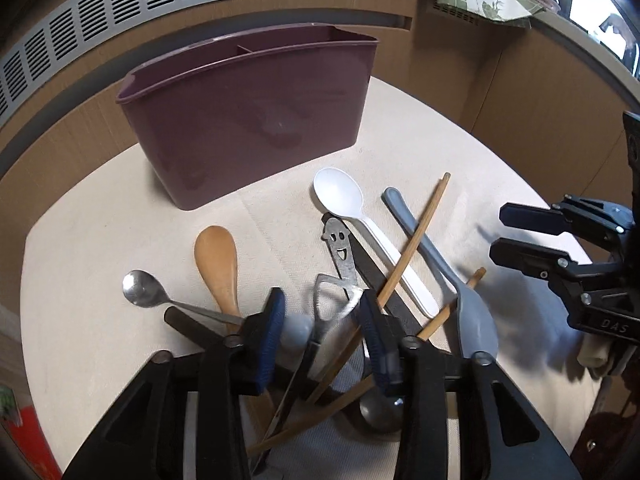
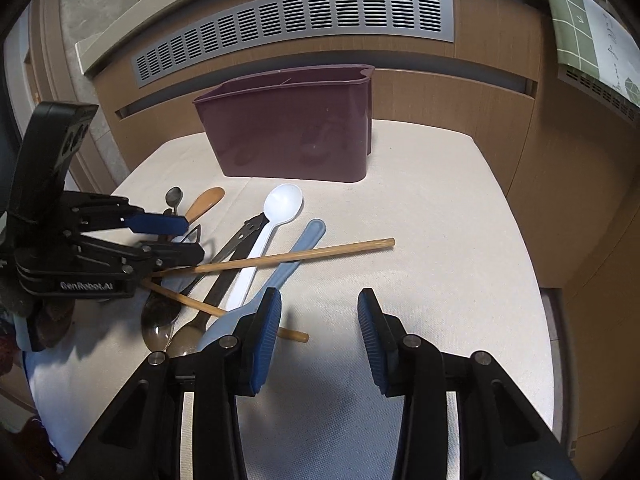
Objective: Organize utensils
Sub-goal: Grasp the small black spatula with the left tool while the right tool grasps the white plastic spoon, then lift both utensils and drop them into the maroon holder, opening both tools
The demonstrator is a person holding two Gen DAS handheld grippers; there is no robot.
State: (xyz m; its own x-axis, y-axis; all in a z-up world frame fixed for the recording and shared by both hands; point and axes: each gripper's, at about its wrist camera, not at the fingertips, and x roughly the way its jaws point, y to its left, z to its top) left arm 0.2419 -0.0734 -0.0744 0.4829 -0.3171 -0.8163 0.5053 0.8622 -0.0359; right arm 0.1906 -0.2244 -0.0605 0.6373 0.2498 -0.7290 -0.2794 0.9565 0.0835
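Your cloth-covered table [image 2: 440, 208] carries the maroon caddy [image 1: 248, 120] upright at the back, with the utensil heap lying loose in front of it: white spoon [image 1: 340, 196], grey-blue spoon [image 1: 476, 320], wooden spoon [image 1: 218, 260] and crossed chopsticks [image 2: 296, 256]. Your left gripper [image 1: 322, 312] hangs spread over the heap's smiley-faced metal piece [image 1: 340, 252], gripping nothing. Your right gripper [image 2: 318, 312] is spread too, over bare cloth beside the grey-blue spoon.

I count one maroon plastic caddy [image 1: 248, 120], two wooden chopsticks [image 2: 296, 257], one white plastic spoon [image 1: 340, 194], one grey-blue plastic spoon [image 1: 472, 320], one wooden spoon [image 1: 218, 260], one small steel teaspoon [image 1: 138, 289], one smiley-face metal opener [image 1: 340, 256].
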